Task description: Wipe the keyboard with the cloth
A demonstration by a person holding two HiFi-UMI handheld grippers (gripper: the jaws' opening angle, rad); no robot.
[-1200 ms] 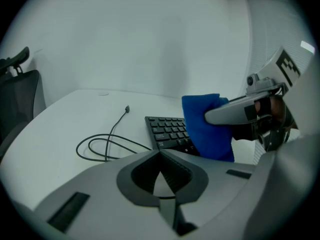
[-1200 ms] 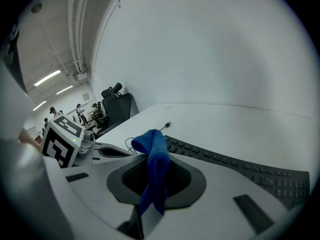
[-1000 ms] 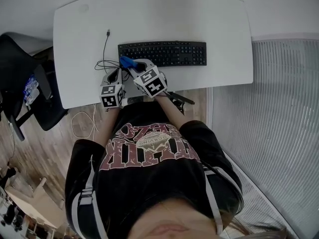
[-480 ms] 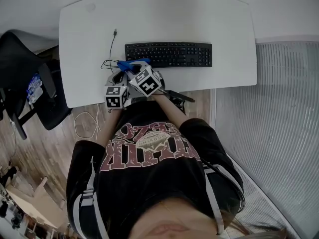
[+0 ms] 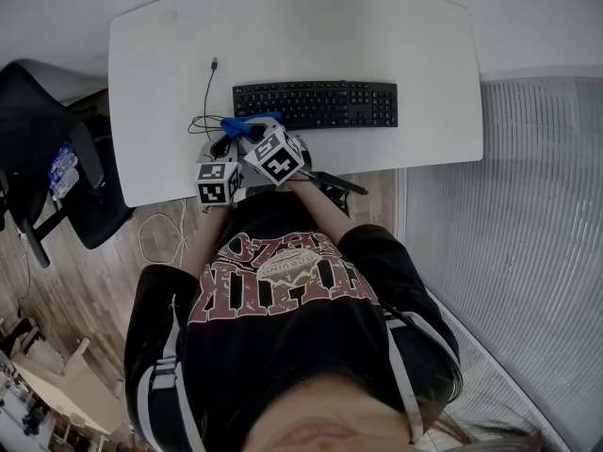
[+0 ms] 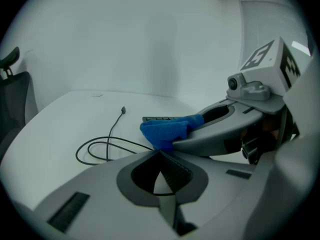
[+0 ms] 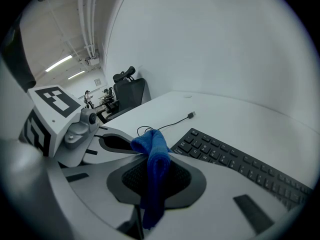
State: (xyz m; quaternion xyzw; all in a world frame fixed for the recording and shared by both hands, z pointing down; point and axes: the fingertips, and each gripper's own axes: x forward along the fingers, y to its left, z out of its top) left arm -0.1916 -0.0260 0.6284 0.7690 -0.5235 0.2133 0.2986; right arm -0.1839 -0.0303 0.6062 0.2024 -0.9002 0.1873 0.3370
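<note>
The right gripper (image 7: pixel 150 156) had its jaws clamped on a blue cloth (image 7: pixel 154 176), which stood bunched above the tips and hung down in a folded strip between them. From the head view, that gripper (image 5: pixel 254 132) was angled toward the far left and held the cloth (image 5: pixel 248 123) over the near left corner of the black keyboard (image 5: pixel 316 104). Whether the cloth touched the keys I could not tell.

Just to its left sat the left gripper (image 5: pixel 220 147), close beside it over the desk's near edge. Its own view showed the jaws brought together with nothing between them (image 6: pixel 160 155), and the right gripper's jaw crossed in front with the cloth (image 6: pixel 167 133) at its tip.

The keyboard (image 7: pixel 240 164) lay flat across the middle of the white desk (image 5: pixel 377 36), running off to the right. A thin black cable (image 5: pixel 201 102) lay looped on the desk left of the keyboard, its plug end pointing to the far side (image 6: pixel 107 144). A dark office chair (image 5: pixel 38 139) stood off the desk's left end.
</note>
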